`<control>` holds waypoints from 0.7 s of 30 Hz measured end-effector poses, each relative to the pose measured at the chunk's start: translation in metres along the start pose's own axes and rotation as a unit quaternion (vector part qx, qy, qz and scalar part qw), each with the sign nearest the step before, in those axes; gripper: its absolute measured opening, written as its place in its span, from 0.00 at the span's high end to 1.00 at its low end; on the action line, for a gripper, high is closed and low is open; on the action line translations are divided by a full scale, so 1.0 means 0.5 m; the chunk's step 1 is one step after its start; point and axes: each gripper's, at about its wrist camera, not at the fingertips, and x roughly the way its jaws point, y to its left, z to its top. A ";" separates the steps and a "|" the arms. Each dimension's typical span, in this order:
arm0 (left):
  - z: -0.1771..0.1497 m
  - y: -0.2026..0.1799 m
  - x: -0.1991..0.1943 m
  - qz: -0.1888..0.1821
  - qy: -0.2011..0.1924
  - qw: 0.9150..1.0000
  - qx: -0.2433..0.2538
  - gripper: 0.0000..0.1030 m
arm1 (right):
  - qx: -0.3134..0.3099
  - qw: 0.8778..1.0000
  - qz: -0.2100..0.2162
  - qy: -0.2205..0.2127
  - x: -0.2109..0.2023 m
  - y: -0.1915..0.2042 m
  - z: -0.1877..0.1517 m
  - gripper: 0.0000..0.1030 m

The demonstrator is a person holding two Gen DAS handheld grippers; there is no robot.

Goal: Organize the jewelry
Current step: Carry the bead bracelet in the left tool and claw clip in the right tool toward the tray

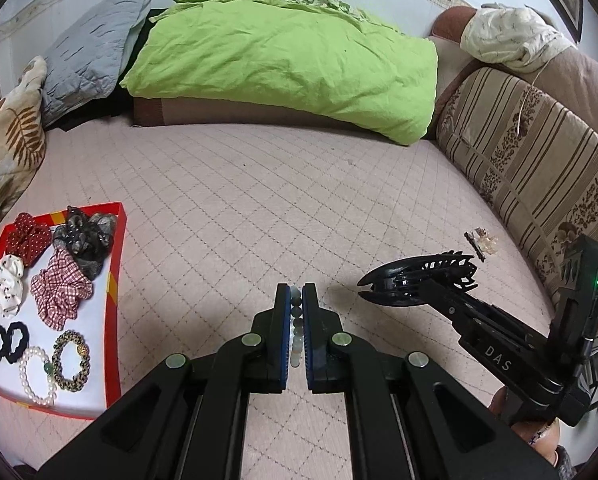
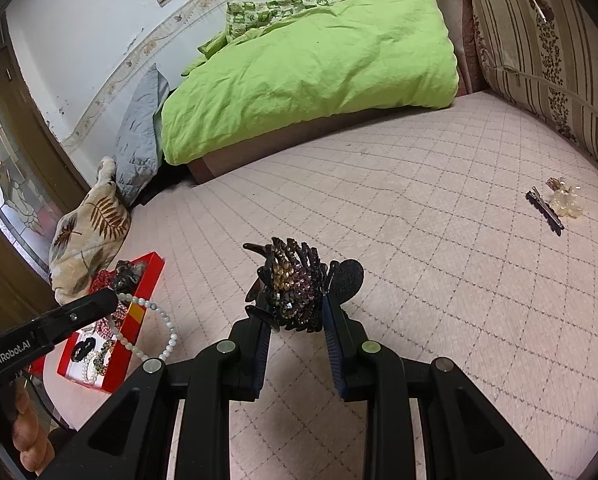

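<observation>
My left gripper (image 1: 296,300) is shut on a pale green bead bracelet (image 1: 296,334); in the right wrist view that bracelet (image 2: 165,322) hangs as a loop from the left gripper (image 2: 113,302), above the bed beside the red tray (image 2: 137,314). The red tray (image 1: 115,276) lies at the left with scrunchies and bracelets in it. My right gripper (image 2: 297,308) is shut on a black rhinestone hair claw (image 2: 293,288), held above the mattress; in the left wrist view the hair claw (image 1: 415,278) shows at the right. A dark hair clip (image 2: 547,211) and a pale beaded piece (image 2: 565,200) lie at the far right.
A green duvet (image 1: 283,60) and pillows line the back of the bed. A striped cushion (image 1: 531,168) runs along the right side. A leaf-print pillow (image 1: 7,152) sits behind the tray. A person's hand (image 2: 23,440) holds the left gripper's handle.
</observation>
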 end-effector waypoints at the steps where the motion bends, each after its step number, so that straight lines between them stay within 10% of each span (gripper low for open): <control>1: -0.001 0.003 -0.005 -0.001 -0.001 1.000 -0.002 0.95 | -0.001 1.000 0.000 0.000 -0.002 0.002 -0.001 0.73; 21: -0.024 0.035 -0.094 0.010 -0.035 0.999 -0.015 0.95 | -0.047 0.999 -0.019 -0.005 -0.043 0.075 -0.028 0.73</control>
